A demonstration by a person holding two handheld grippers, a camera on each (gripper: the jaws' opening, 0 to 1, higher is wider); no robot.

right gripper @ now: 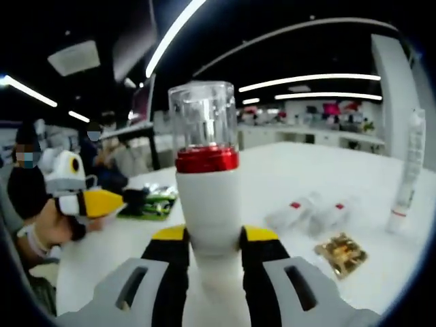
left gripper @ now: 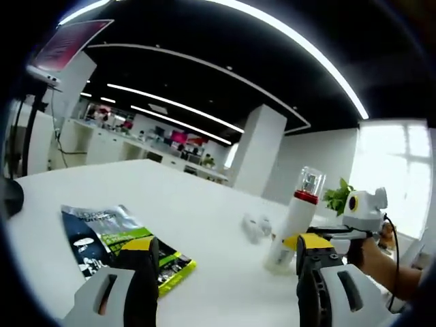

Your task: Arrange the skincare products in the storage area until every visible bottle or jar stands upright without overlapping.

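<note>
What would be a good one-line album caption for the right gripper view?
Right gripper clamps an upright white bottle with a red band and clear cap above a white table.
</note>
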